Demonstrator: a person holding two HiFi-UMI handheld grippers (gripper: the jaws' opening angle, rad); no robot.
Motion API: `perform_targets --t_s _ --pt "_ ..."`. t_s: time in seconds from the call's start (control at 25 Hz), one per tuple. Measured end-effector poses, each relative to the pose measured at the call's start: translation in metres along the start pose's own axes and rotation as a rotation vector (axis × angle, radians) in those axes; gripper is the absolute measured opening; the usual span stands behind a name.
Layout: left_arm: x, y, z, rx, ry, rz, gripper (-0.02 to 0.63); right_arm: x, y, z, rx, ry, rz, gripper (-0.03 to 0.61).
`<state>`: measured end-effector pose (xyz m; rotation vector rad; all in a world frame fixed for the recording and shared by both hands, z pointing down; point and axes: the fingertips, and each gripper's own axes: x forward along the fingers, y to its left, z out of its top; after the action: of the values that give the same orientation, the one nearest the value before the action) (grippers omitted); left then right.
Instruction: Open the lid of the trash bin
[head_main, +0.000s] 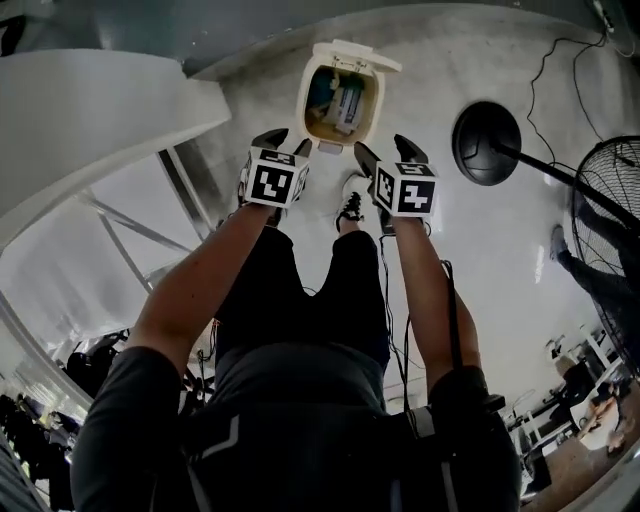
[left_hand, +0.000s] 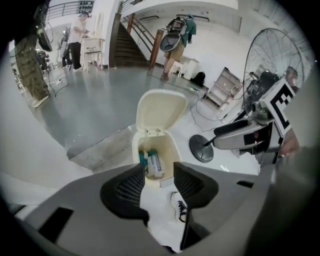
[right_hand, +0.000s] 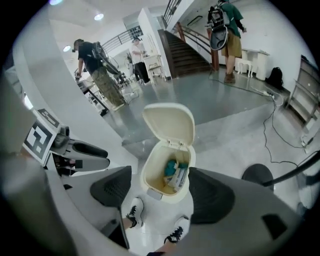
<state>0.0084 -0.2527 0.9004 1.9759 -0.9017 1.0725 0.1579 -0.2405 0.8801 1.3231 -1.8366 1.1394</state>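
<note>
- Up close, fingers of my left gripper (head_main: 285, 138) stand apart, empty; those of my right gripper (head_main: 388, 150) wider, also empty.
- Below them on the floor (head_main: 490, 270), trash bin (head_main: 340, 100) with lid (head_main: 357, 55) raised.

It was a large open hall fitted out as a work space: polished grey floor (right_hand: 220, 95), a broad staircase (right_hand: 187, 52) at twelve o'clock in the right gripper view, a pedestal fan (left_hand: 270, 57) and metal shelving (left_hand: 222, 87) at two o'clock in the left gripper view, and people (right_hand: 137, 57) standing at white tables (right_hand: 154, 65).
</note>
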Motion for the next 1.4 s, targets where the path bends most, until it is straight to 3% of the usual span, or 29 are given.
perform_targets --t_s 0.12,0.2,0.32,0.48,0.64,0.76,0.96,1.12,1.28,1.4 --pt "-0.047 -0.02 0.04 0.039 -0.094 -0.06 0.148 -0.045 0.018 0.029 0.0 -0.074 0.007 0.38" --pt "-0.074 -0.025 0.075 0.089 -0.173 -0.091 0.082 -0.07 0.024 0.056 -0.008 -0.142 -0.002 0.38" --pt "-0.118 -0.03 0.11 0.128 -0.26 -0.102 0.075 -0.113 0.031 0.085 -0.032 -0.231 -0.014 0.374" --pt "-0.188 -0.037 0.128 0.099 -0.349 -0.115 0.063 -0.172 0.049 0.098 -0.051 -0.305 -0.021 0.261" --pt "-0.256 -0.042 0.157 0.104 -0.486 -0.071 0.032 -0.227 0.063 0.119 -0.061 -0.389 -0.014 0.252" --pt "-0.3 -0.055 0.186 0.132 -0.573 -0.109 0.026 -0.27 0.07 0.145 -0.109 -0.47 0.002 0.18" --pt "-0.377 -0.088 0.207 0.251 -0.646 -0.23 0.009 -0.337 0.089 0.175 -0.188 -0.549 0.021 0.16" --pt "-0.427 -0.106 0.219 0.263 -0.698 -0.311 0.009 -0.387 0.108 0.208 -0.232 -0.639 0.045 0.124" --pt "-0.462 -0.116 0.226 0.26 -0.766 -0.343 0.009 -0.429 0.13 0.233 -0.287 -0.716 0.064 0.094" --pt "-0.49 -0.115 0.235 0.273 -0.83 -0.31 0.009 -0.461 0.147 0.25 -0.313 -0.785 0.084 0.068"
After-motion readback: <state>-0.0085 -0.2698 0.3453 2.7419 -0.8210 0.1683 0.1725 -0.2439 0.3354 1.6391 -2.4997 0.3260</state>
